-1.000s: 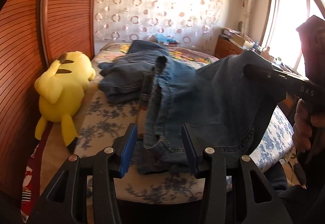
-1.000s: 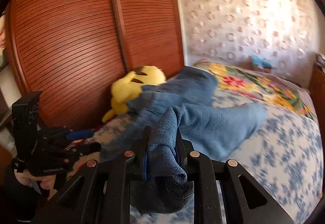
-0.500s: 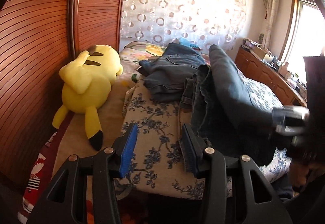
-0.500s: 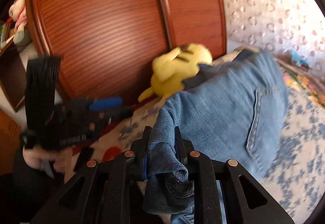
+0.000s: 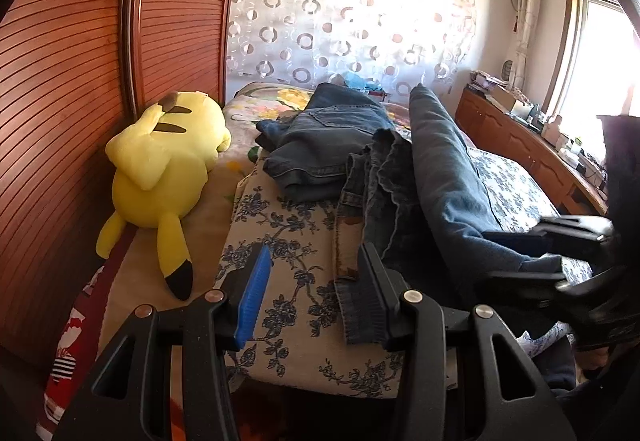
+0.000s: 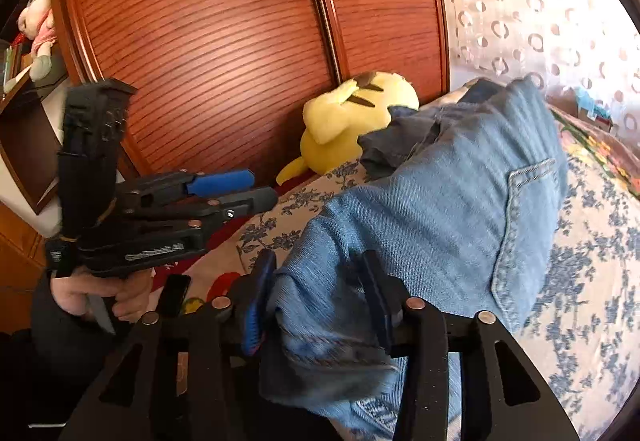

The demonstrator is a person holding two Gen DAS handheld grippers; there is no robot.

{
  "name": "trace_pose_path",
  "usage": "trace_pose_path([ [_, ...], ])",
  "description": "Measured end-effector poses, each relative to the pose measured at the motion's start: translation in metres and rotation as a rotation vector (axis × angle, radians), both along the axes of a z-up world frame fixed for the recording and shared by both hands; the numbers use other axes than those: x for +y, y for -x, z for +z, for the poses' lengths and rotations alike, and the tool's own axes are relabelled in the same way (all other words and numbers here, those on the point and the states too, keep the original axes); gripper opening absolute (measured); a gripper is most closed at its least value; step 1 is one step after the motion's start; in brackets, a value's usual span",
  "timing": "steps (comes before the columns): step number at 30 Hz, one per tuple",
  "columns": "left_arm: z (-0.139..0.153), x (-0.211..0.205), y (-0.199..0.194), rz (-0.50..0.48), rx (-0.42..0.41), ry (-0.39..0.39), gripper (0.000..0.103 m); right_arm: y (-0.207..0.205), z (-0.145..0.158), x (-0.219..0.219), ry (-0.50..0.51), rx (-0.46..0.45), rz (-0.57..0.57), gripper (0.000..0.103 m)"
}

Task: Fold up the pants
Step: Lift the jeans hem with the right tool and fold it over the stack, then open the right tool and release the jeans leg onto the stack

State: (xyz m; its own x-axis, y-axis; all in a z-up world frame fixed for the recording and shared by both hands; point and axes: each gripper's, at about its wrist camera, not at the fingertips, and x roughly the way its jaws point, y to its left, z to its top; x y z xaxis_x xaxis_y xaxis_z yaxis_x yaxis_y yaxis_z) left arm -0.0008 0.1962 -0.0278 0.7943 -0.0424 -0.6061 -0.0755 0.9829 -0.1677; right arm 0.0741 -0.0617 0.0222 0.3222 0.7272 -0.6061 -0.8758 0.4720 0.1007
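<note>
Now, reading the left wrist view from its left edge, your red-brown slatted wardrobe doors [image 5: 80,81] fill the upper left, and the yellow plush toy [image 5: 160,169] lies just right of them on the bed's near-left side. At bottom centre your left gripper [image 5: 316,293] stands wide apart with nothing between its blue pads [image 5: 252,293]; only the hem of the jeans [image 5: 436,177] touches the outer face of its right finger. A second, folded pair of jeans [image 5: 324,145] sits in mid-frame on the floral bedspread [image 5: 296,261], behind the ones you are working. At the right edge your right gripper [image 5: 520,253] has denim between its fingers. In the right wrist view, your left gripper [image 6: 236,189] shows at left centre, spread and empty. The plush toy [image 6: 352,113] rests at upper centre against the doors. At bottom centre your right gripper [image 6: 316,293] has its fingers parted with a bunched fold of the jeans [image 6: 440,209] filling the gap between them, cloth draping away toward the upper right over the bedspread [image 6: 592,281].
</note>
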Motion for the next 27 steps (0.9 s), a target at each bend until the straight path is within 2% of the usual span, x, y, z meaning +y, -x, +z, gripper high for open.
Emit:
trace_pose_path([
  [4,0.003,-0.003,-0.001,-0.008,-0.006,-0.005,0.046,0.007,0.022,-0.031,-0.073,-0.039,-0.021,0.050],
  [7,0.006,-0.006,-0.001,-0.016,-0.012,-0.006,0.046,0.008,0.035,-0.059,-0.107,-0.095,-0.082,0.050],
  [13,0.017,-0.025,-0.008,-0.066,-0.036,-0.011,0.046,-0.016,0.028,-0.081,-0.047,-0.170,-0.224,0.050],
  [18,0.018,-0.048,-0.022,-0.133,-0.025,-0.024,0.047,-0.044,0.013,-0.072,-0.015,-0.134,-0.280,0.050],
  [27,0.000,-0.071,-0.041,-0.193,0.047,-0.033,0.047,-0.066,0.000,-0.063,0.004,-0.069,-0.287,0.050],
])
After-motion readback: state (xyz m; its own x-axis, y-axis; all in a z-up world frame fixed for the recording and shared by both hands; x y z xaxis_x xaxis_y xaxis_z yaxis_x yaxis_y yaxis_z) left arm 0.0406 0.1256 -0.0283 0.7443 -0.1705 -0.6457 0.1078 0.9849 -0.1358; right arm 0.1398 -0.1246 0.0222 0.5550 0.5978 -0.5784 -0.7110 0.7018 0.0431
